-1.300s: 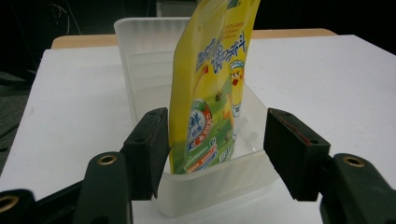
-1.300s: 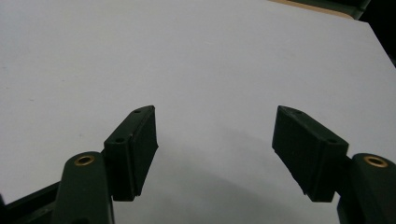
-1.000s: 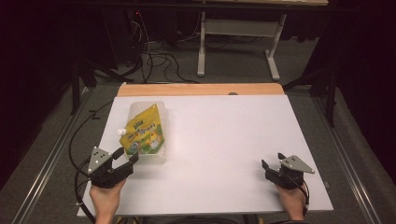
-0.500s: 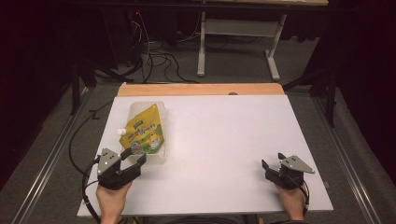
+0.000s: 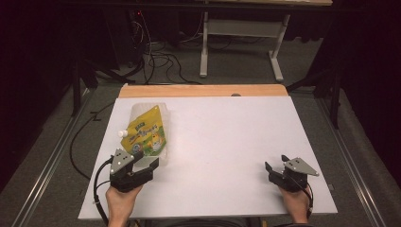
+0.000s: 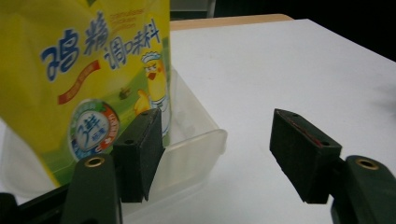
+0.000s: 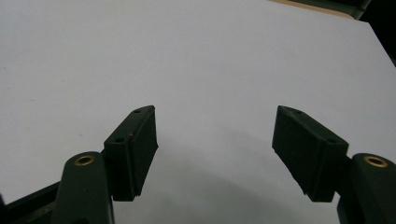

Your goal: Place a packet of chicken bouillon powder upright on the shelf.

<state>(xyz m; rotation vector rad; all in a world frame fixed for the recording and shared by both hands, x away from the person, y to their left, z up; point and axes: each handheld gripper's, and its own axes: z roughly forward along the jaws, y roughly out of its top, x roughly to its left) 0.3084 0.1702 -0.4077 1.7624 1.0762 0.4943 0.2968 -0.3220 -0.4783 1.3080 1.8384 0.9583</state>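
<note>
Yellow pouch (image 5: 148,134) lies in clear tray (image 6: 196,144); left tool (image 6: 217,154) agape beside.

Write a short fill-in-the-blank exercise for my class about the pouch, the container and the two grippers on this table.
1. The pouch is mostly ____ in colour.
2. The pouch lies in a clear plastic ____.
3. The left gripper has its fingers ____, one of them right at the container corner.
4. The right gripper rests over the bare white ____, holding nothing.

Missing words: yellow; container; open; table
</note>
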